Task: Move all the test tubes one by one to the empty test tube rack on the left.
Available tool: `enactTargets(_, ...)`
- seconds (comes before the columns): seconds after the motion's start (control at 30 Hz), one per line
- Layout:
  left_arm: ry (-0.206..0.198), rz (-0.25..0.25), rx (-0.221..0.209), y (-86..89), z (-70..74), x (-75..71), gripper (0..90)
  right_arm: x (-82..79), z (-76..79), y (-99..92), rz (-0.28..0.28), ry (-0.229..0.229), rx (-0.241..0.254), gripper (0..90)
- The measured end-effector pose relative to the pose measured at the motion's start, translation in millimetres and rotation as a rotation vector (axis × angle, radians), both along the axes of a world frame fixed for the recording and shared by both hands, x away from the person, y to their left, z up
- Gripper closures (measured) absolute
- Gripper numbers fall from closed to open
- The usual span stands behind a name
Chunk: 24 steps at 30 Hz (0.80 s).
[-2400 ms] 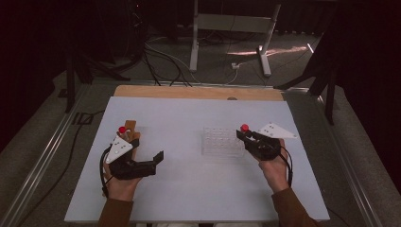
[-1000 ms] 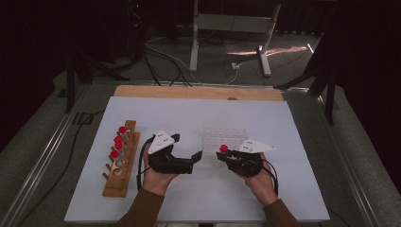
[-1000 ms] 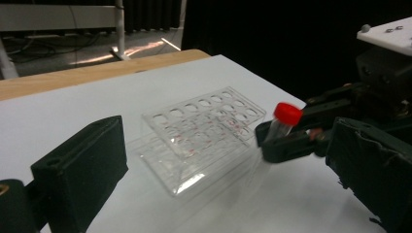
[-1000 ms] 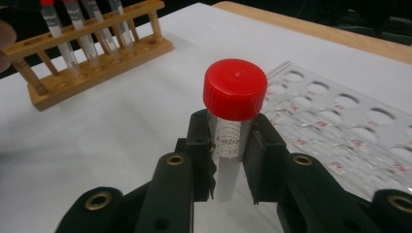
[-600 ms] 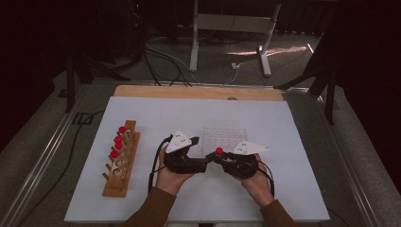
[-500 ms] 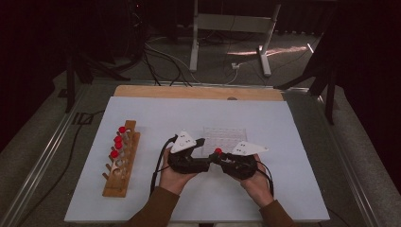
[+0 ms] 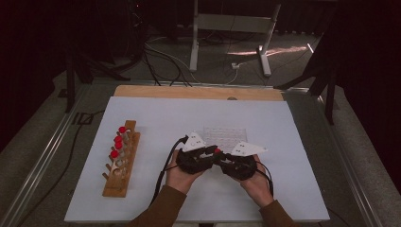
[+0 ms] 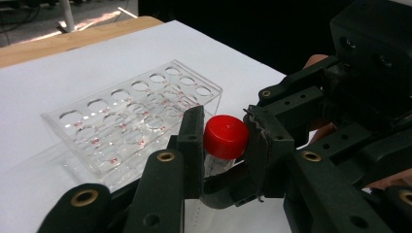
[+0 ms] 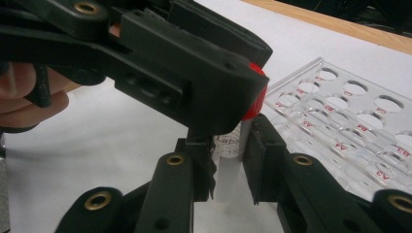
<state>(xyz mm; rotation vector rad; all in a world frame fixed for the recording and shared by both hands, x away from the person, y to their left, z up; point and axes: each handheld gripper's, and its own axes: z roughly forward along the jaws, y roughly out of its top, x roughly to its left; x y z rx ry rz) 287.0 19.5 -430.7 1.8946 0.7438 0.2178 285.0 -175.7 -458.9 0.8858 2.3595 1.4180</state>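
I hold a small tube [image 9: 228, 160] upright between my two grippers, above the middle of the white bench top [image 7: 283, 127], toward its near edge. My right gripper [image 9: 228, 165] is clamped on the tube's clear body, pads on either side of it, so the tube stays steady and cannot spin. My left gripper [image 8: 224, 145] has just been closing, and its jaws now pinch the red cap [image 8: 226, 137] from both sides. In the right gripper view the left gripper crosses over the top of the tube, and a sliver of red shows past its tip.

I judge this to be the start of unscrewing: one gripper anchors the body, the other takes the cap, and the two meet head-on so that each can twist against the other. Holding the tube upright should also keep anything inside from spilling once the cap loosens; I cannot tell whether there is anything inside.

The clear rack [image 7: 225, 137] sits just beyond my grippers, its rows of holes empty where I can see them, near enough for the tube to go in with a short reach. The wooden rack [image 7: 122, 163] with the other red-capped tubes [image 7: 117, 142] lies well apart, near the bench's left edge.
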Motion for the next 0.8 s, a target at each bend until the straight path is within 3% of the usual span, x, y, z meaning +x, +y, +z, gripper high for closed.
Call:
enactTargets(0.1, -0.004, 0.016, 0.004, -0.6, 0.9, -1.0, 71.1, 0.6, 0.2, -0.9, 0.008, 0.000, 0.001, 71.2)
enactTargets(0.37, -0.006, 0.052, -0.019, 9.0, 6.9, -0.4, 71.2, 5.7, 2.2, -12.8, -0.001, 0.023, 0.034, 35.6)
enactTargets(0.53, -0.016, 0.066, -0.042, 22.1, 13.4, -2.9, 71.2, 8.3, 4.3, -21.0, -0.047, 0.018, 0.035, 14.9)
enactTargets(0.8, -0.023, 0.089, -0.043, 46.2, 22.6, -10.3, 71.3, 11.9, 7.2, -33.2, -0.100, 0.016, 0.044, 2.1)
